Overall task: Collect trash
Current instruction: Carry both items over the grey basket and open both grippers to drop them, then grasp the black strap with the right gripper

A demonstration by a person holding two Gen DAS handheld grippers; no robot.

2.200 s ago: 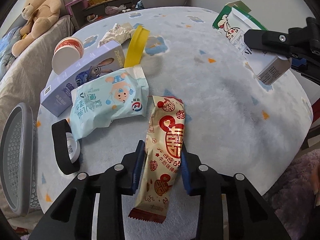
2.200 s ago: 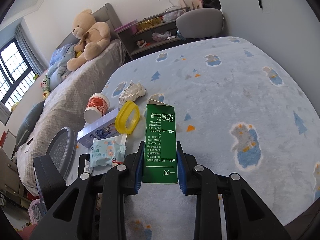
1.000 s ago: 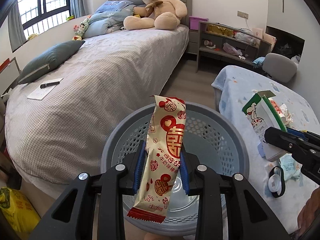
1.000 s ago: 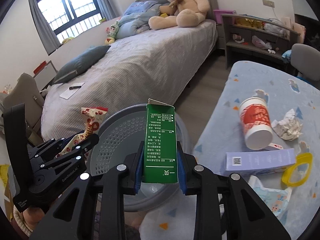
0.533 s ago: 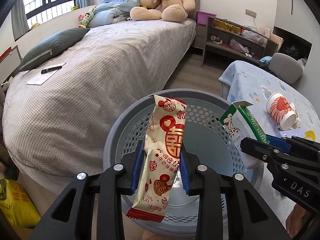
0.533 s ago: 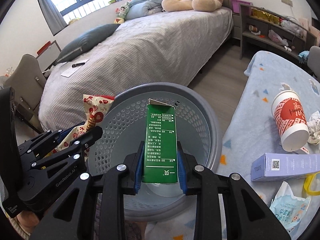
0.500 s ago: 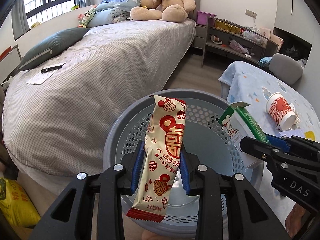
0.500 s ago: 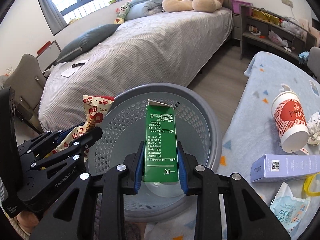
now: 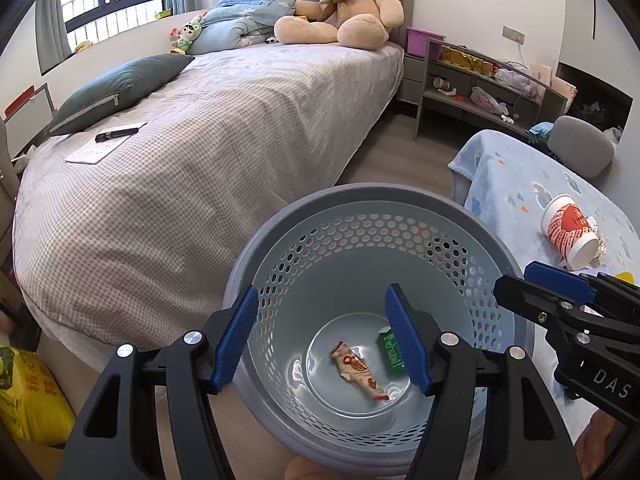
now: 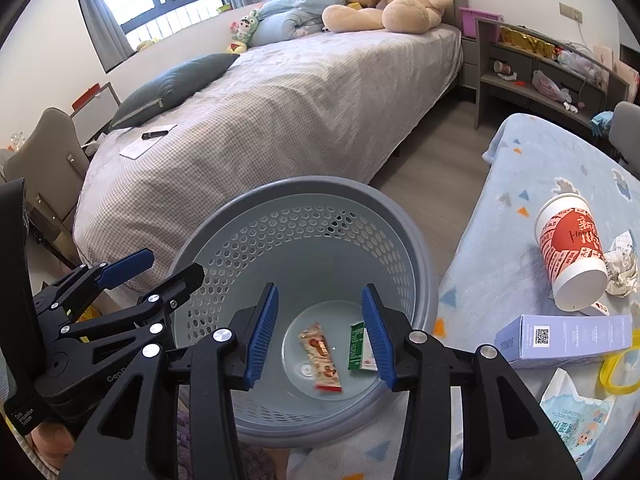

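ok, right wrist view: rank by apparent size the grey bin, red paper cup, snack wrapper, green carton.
1. grey bin
2. red paper cup
3. snack wrapper and green carton: look alike, and the carton is partly hidden by a finger, so unranked.

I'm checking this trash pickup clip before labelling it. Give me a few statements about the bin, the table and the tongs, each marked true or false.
1. The snack wrapper lies on the bottom of the grey bin. True.
2. The green carton is clamped in the right tongs. False: it lies in the bin beside the wrapper; the right tongs are opening with nothing between their pads.
3. The left tongs grip nothing. True: they are opening, empty, above the bin.
4. The red paper cup stands upright on the table. False: it lies on its side next to crumpled paper.
5. The purple box is in the bin. False: it lies on the table.
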